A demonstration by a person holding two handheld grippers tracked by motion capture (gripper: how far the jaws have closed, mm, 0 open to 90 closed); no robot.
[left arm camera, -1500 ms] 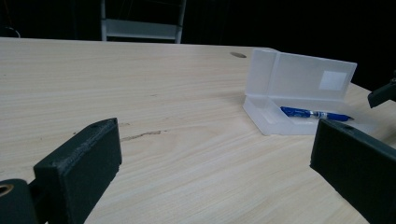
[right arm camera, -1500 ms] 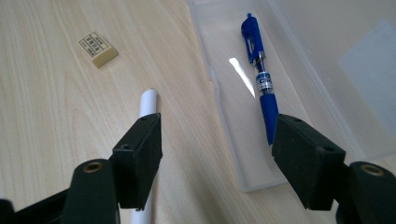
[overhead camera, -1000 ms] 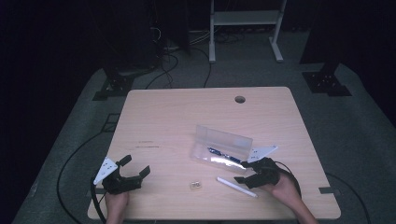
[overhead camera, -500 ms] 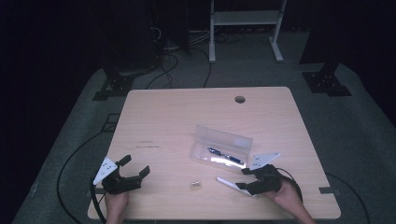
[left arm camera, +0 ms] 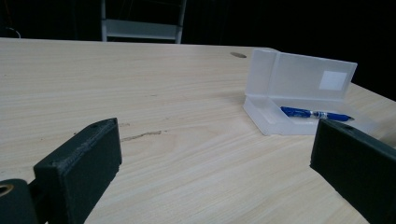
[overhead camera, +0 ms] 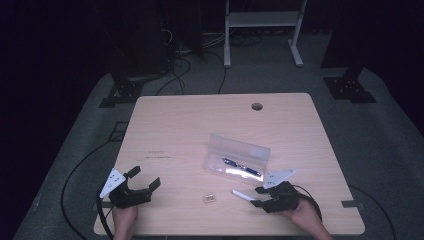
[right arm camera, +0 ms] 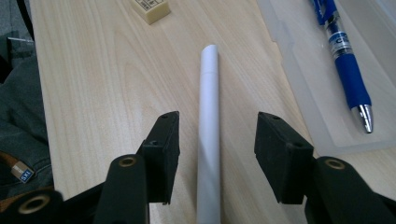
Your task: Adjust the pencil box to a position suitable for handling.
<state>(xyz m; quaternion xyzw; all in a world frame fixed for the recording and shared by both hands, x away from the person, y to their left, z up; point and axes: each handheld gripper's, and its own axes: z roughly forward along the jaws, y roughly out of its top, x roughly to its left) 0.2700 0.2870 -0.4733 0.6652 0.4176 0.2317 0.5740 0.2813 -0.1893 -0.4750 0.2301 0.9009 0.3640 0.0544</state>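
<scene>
Table (overhead camera: 190, 130): pale wood, dark room | right gripper (right arm camera: 217, 140) fingers closing astride white pen (right arm camera: 208, 116), untouched | left gripper (left arm camera: 210, 154) open

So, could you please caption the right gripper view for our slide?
Right gripper, jaws closing, straddles a white pen beside the clear case.
</scene>
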